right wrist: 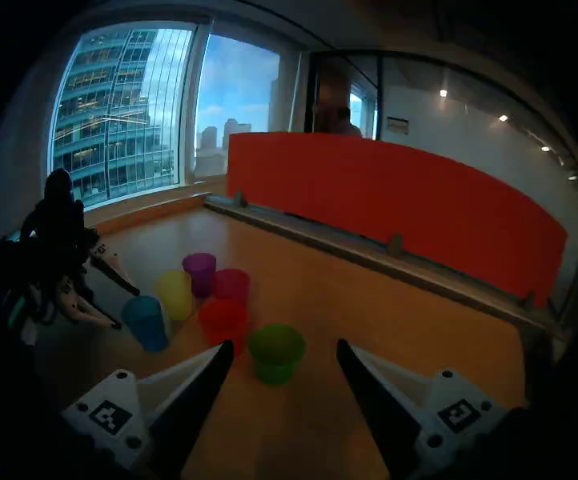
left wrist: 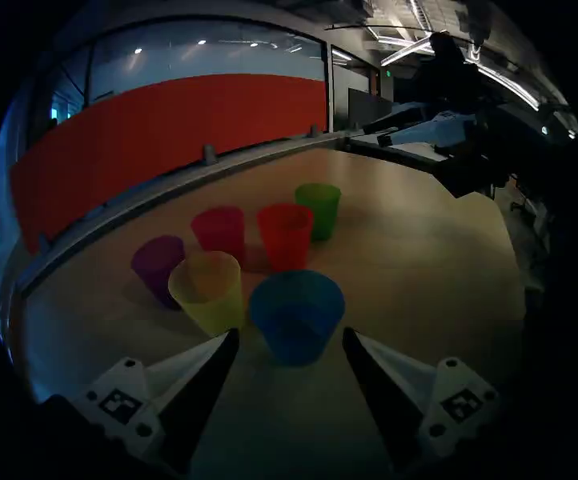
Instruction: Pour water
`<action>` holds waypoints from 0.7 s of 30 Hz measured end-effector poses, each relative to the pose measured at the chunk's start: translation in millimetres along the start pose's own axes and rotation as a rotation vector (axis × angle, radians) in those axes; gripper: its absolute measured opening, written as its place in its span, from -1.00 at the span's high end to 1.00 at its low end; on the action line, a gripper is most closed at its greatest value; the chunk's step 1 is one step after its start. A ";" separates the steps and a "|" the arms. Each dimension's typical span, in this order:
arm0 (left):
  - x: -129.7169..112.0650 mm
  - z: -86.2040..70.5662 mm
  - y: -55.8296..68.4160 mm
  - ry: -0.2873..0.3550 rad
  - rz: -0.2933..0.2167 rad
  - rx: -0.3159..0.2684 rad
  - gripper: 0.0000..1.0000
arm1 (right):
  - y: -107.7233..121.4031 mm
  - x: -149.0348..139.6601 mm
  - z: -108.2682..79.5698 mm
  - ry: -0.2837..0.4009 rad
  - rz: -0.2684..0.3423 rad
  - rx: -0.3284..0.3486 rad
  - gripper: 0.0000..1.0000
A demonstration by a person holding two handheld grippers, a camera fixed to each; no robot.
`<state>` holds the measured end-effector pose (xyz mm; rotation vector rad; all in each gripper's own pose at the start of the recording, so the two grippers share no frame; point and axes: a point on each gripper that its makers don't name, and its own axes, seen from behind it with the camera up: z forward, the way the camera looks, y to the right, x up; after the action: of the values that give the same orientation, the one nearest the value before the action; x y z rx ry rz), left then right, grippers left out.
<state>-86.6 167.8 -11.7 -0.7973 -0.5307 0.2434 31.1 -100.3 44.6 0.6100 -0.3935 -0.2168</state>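
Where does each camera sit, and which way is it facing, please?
Left gripper view: rides the left gripper, facing the cups across the table, blue cup nearest; its open fingers show, with the right gripper far off.
Right gripper view: rides the right gripper, facing them from the opposite side, green cup nearest; its open fingers show.
Shared: the six cups, the table, the red partition.

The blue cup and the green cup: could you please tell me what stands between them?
The red cup stands between the blue cup and the green cup; the left gripper view shows it.
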 end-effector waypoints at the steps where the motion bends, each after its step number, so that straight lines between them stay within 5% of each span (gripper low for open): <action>1: -0.4 2.0 -0.2 -0.003 -0.001 -0.002 -0.92 | 0.1 -1.0 1.2 -0.002 0.000 0.001 -1.00; 21: 3.4 32.4 2.0 -0.022 0.008 -0.030 -0.92 | 5.2 -13.4 17.5 -0.027 0.012 0.013 -1.00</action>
<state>-101.1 190.4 6.8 -0.8263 -0.5535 0.2526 12.0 -100.9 56.9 0.6178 -0.4250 -0.2116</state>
